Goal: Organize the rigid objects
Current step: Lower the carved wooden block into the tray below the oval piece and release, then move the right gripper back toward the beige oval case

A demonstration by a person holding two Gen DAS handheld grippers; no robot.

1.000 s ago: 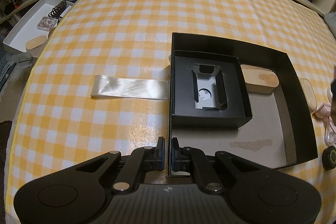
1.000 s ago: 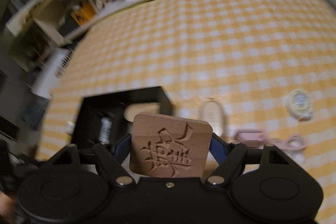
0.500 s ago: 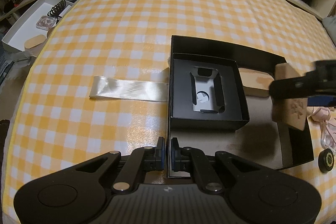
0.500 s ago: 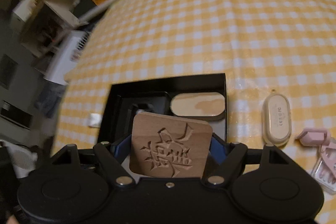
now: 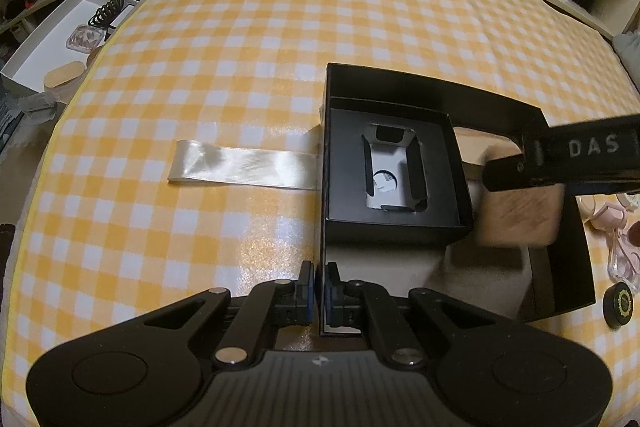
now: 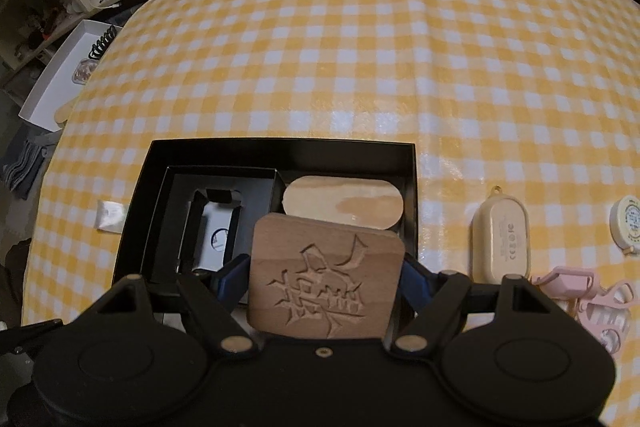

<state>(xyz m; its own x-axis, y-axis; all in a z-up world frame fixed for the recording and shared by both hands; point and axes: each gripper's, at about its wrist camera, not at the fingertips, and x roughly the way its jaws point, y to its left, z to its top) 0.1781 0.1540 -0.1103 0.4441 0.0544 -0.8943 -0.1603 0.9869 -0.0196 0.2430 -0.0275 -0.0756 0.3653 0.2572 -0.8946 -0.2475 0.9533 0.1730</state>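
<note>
My right gripper (image 6: 326, 269) is shut on a carved wooden block (image 6: 324, 277) and holds it over the big black box (image 6: 280, 147). In the left wrist view the block (image 5: 520, 217) hangs inside the box's right half under the right gripper's fingers (image 5: 560, 163). The box (image 5: 420, 83) holds a smaller black box (image 5: 394, 171) with a grey insert and an oval wooden lid (image 6: 344, 201). My left gripper (image 5: 319, 285) is shut on the big box's near left wall.
A cream ribbon (image 5: 240, 167) lies left of the box. A cream oval case (image 6: 502, 239), pink items (image 6: 576, 287) and a round tape (image 6: 628, 219) lie right of it. A black round cap (image 5: 618, 303) sits near the box's right corner. A white tray (image 5: 52, 39) stands beyond the left edge.
My right gripper has carried the wooden block leftward and down, from beside the box to over its right half. My left gripper has stayed pinched on the box wall.
</note>
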